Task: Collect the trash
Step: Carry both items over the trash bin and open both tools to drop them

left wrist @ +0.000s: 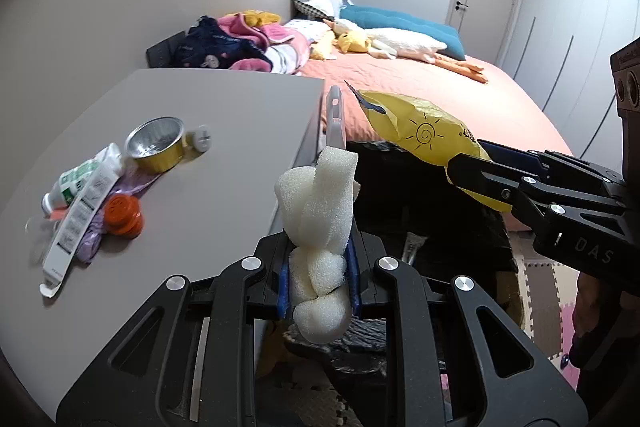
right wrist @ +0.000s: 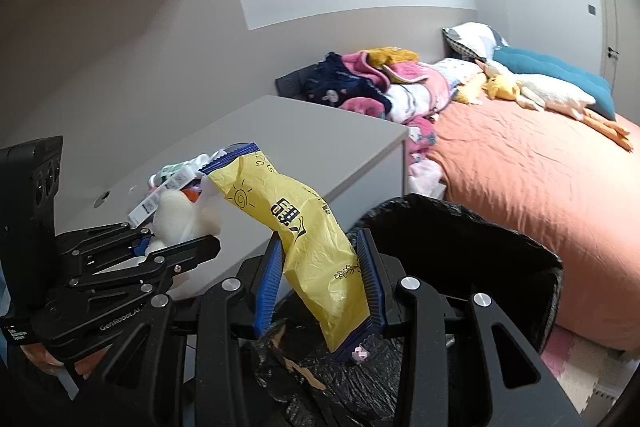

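Observation:
My left gripper point(left wrist: 319, 279) is shut on a crumpled piece of white foam point(left wrist: 318, 211), held by the table's edge above the black-lined trash bin point(left wrist: 420, 195). My right gripper point(right wrist: 320, 283) is shut on a yellow snack wrapper point(right wrist: 304, 227) with blue ends, held over the bin point(right wrist: 500, 247). The wrapper also shows in the left wrist view point(left wrist: 424, 135), and the foam in the right wrist view point(right wrist: 180, 215). On the grey table point(left wrist: 224, 155) lie a foil cup point(left wrist: 158, 145), an orange cap point(left wrist: 122, 213), a white tube point(left wrist: 86, 215) and a green-white packet point(left wrist: 76, 181).
A small white cap point(left wrist: 201, 138) sits beside the foil cup, and a purple bag point(left wrist: 96, 231) lies under the tube. A bed point(left wrist: 440, 95) with clothes, pillows and plush toys lies beyond the bin. Foam floor mats point(left wrist: 544, 291) lie at the right.

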Demonstrator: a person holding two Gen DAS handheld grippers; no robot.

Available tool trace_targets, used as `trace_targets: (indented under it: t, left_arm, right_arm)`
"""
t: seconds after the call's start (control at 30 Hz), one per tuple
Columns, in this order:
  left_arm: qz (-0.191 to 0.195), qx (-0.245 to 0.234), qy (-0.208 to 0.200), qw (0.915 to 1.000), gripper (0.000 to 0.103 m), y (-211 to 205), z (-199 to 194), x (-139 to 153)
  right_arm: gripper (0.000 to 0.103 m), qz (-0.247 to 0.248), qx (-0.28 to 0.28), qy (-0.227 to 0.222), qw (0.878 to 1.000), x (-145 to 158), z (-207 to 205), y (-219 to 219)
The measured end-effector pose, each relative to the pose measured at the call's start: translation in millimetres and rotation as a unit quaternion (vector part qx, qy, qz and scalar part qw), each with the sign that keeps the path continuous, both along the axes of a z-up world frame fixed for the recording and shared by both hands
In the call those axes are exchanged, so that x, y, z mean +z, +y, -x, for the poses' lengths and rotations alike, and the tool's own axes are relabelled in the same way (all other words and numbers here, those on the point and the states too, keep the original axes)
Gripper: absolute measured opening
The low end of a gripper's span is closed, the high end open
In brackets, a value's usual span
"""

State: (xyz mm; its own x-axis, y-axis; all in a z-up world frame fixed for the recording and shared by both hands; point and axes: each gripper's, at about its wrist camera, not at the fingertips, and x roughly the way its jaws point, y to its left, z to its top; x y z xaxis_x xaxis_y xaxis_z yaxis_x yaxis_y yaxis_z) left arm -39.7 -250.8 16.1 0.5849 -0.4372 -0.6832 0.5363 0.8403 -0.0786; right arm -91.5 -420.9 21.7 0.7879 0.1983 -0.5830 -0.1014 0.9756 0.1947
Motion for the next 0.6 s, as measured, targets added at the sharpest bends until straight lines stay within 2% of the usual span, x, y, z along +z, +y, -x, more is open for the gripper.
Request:
trace_targets:
  t: [0.37,0.6]
  left_arm:
    - [-0.006,-0.054,0.007,0.9985,0.021,-49,8,-5]
    - [-0.002,-0.084,0.025,0.9962,0.021,-73,9,-13]
  right_arm:
    - [0.039,-0.011,-0.052,0.005,0.999,-5,16,-44]
    - [0.039,-0.013,-0.082,0.015,0.996,-11,24,-67]
